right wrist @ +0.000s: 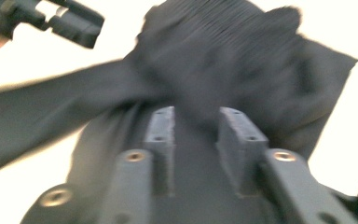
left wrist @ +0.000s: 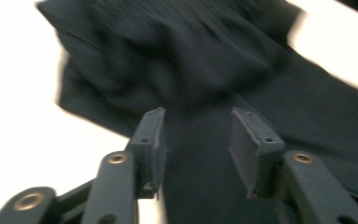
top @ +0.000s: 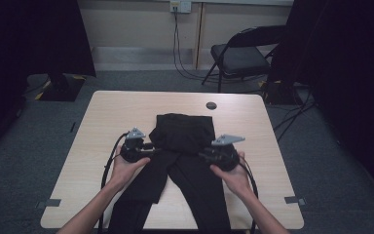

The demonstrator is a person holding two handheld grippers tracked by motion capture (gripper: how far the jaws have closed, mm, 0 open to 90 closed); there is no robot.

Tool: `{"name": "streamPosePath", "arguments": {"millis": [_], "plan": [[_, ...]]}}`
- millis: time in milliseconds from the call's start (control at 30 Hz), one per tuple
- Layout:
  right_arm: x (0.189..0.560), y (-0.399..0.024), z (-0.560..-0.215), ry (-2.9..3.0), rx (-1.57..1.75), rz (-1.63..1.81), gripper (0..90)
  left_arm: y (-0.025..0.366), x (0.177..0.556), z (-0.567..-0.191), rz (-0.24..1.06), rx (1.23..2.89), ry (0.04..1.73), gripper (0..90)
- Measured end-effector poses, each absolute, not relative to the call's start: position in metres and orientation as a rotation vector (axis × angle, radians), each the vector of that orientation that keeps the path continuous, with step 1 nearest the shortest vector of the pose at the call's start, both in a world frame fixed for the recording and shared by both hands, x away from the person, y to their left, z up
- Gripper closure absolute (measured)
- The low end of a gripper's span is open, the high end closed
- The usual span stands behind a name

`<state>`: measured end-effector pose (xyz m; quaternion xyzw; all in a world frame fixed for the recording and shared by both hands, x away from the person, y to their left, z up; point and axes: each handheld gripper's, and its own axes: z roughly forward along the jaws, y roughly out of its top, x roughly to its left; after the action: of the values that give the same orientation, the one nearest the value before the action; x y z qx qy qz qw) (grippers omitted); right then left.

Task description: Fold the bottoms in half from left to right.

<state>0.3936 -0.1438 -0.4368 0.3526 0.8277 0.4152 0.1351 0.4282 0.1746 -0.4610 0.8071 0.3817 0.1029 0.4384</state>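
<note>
Worktop (top: 107, 117) of pale wood, rounded at its corners, is standing on grey carpet, with a black folding chair (top: 241, 56) and a white wall socket (top: 180, 6) behind its far edge. A pair of black fabric trousers (top: 182, 134) is lying along the middle, waist part folded toward the far edge, legs running over the near edge. The left gripper (top: 152, 147) is hanging at the folded part's left side, jaws spread with nothing pinched. The right gripper (top: 202, 155) is hanging at the right side, jaws parted just above the cloth, gripping nothing. No writing is readable.
</note>
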Motion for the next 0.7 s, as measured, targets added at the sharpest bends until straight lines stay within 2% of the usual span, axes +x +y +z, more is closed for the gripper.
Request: {"name": "streamPosePath", "arguments": {"millis": [100, 133, 167, 267, 433, 467, 533, 633, 700], "plan": [[0.364, -0.133, -0.451, 2.497, 0.944, 1.233, 85.3, 0.174, 0.400, -0.463, 0.181, 2.056, 0.884, 59.9], [0.364, -0.133, -0.451, 2.497, 0.944, 1.233, 85.3, 0.174, 0.400, -0.463, 0.181, 2.056, 0.884, 59.8], [0.348, -0.121, -0.460, 2.579, 0.874, 1.209, 86.7, 0.175, 0.388, -0.466, 0.178, 2.080, 0.860, 59.1], [0.336, -0.110, -0.464, 2.631, 0.806, 1.235, 83.9, 0.176, 0.385, -0.474, 0.151, 2.092, 0.877, 55.8], [0.335, -0.100, -0.479, 2.701, 0.762, 1.135, 78.1, 0.169, 0.392, -0.484, 0.160, 2.136, 0.901, 55.7], [0.337, -0.098, -0.484, 2.681, 0.740, 1.074, 73.3, 0.166, 0.396, -0.490, 0.171, 2.150, 0.903, 56.0], [0.342, -0.099, -0.486, 2.668, 0.745, 1.058, 69.7, 0.165, 0.396, -0.490, 0.172, 2.151, 0.904, 56.6], [0.344, -0.100, -0.488, 2.653, 0.737, 1.051, 69.2, 0.164, 0.396, -0.489, 0.184, 2.162, 0.902, 56.2], [0.344, -0.100, -0.489, 2.642, 0.724, 1.049, 79.9, 0.164, 0.396, -0.490, 0.185, 2.158, 0.906, 56.2]]}}
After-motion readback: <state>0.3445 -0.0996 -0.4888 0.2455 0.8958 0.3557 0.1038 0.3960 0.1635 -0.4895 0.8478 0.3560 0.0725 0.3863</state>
